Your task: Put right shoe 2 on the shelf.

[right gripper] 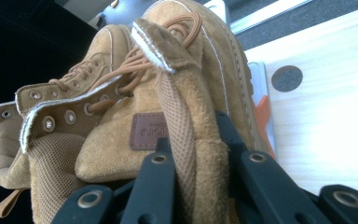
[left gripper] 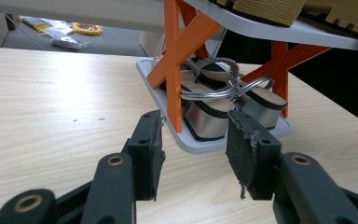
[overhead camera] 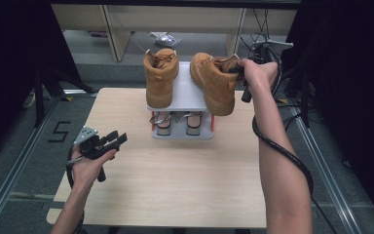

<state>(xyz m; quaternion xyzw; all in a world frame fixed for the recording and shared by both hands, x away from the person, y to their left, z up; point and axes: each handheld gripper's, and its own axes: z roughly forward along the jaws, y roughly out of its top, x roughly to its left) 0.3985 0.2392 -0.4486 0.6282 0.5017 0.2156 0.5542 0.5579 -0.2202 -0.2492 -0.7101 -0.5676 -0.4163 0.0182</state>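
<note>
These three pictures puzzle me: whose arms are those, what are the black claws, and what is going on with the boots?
No robot here: a person holds a hand tool with two black jaws in each hand. The high view looks down on the wooden table from above. The other two pictures come from small cameras riding on the tools, looking along their jaws.

On the table stands a small two-level shoe rack with orange legs. One tan boot stands on its top shelf; a pair of strappy sandals sits on the bottom shelf.

The right gripper pinches the collar of a second tan boot, tilted at the rack's top. The left gripper is open, holding nothing.
</note>
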